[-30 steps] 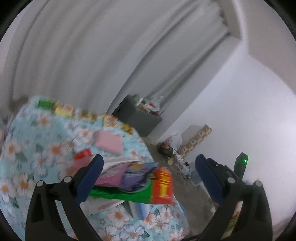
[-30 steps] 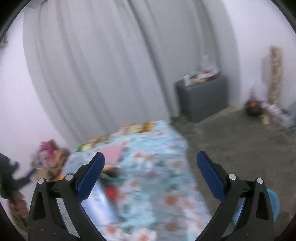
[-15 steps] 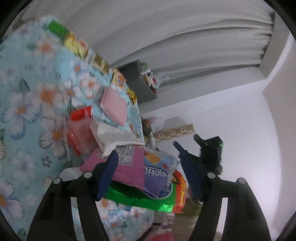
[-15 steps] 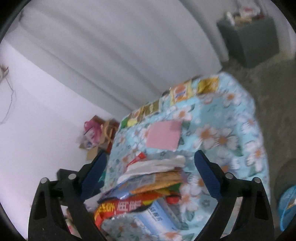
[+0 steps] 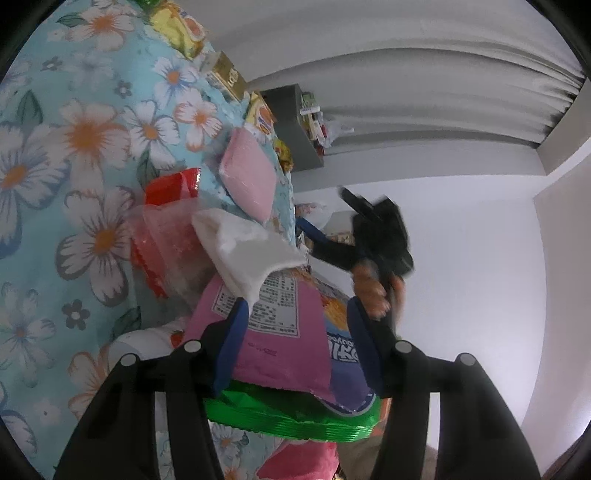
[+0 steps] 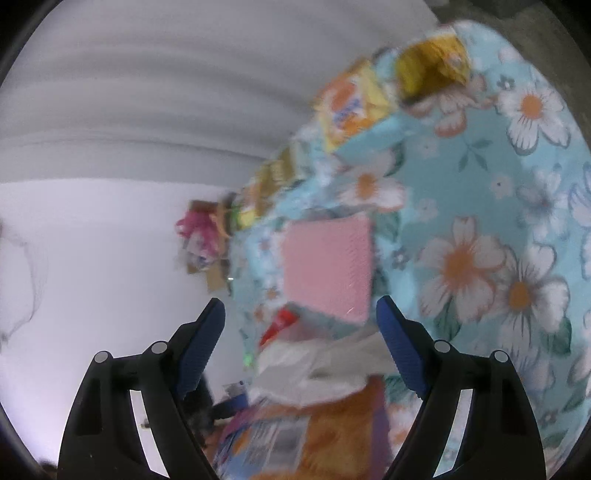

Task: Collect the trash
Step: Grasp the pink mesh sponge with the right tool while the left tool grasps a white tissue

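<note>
A pile of trash lies on the floral tablecloth (image 5: 74,155): a pink and purple snack bag (image 5: 288,343), a green wrapper (image 5: 295,417) under it, a white crumpled tissue (image 5: 247,247), a red and clear wrapper (image 5: 166,221) and a pink pad (image 5: 251,177). My left gripper (image 5: 295,339) is open with its fingers on either side of the snack bag. My right gripper (image 6: 301,350) is open above the tissue (image 6: 325,365) and the pink pad (image 6: 328,266); it also shows in the left wrist view (image 5: 332,243), held by a hand.
Yellow and gold snack packets (image 5: 184,26) line the far table edge, also in the right wrist view (image 6: 351,103). A grey cabinet (image 5: 291,129) with clutter stands by the curtain. A box with pink stuff (image 6: 203,236) sits by the wall.
Both views have rolled and moved closer to the pile. My left gripper's fingers now straddle the snack bag. My right gripper has come down over the tissue and pink pad.
</note>
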{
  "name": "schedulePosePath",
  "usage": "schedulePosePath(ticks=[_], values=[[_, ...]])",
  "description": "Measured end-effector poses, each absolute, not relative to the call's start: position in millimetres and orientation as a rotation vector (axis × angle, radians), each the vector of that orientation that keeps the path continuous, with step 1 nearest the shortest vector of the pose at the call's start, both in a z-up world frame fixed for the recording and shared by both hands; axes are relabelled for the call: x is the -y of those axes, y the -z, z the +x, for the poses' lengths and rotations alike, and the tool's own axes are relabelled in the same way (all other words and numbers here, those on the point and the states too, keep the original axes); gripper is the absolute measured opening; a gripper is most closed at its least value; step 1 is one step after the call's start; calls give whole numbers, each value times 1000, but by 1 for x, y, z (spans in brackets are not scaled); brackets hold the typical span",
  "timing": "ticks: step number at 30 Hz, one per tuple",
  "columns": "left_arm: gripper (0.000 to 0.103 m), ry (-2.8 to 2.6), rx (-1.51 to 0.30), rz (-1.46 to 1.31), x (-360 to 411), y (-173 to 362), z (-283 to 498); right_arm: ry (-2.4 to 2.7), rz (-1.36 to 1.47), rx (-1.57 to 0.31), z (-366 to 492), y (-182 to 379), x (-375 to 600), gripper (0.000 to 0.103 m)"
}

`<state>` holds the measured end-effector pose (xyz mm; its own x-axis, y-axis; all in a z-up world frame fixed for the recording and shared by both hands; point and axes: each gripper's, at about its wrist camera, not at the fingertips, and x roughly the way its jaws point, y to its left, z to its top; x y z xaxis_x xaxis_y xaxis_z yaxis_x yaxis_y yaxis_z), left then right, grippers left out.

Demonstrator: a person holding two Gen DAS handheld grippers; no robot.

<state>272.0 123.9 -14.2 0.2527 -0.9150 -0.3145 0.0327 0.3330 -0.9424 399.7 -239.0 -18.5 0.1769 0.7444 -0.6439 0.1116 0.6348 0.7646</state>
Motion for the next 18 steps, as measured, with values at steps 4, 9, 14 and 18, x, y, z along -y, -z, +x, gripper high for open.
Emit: schedulePosePath(ticks=[4,9,14,18], values=[[53,828,-1117,-1000,-124,14,273,-476,829,-1386,419,43,234,80],[53,800,-1151,-967,-120,19,280,-462,835,-1439,431,65,220,76],[53,778,-1162,-906,-114,19,285,-478,846,-1501,437,75,210,67],[44,754,-1172,-840,-109,17,285,-485,815,-1564,443,75,204,67]])
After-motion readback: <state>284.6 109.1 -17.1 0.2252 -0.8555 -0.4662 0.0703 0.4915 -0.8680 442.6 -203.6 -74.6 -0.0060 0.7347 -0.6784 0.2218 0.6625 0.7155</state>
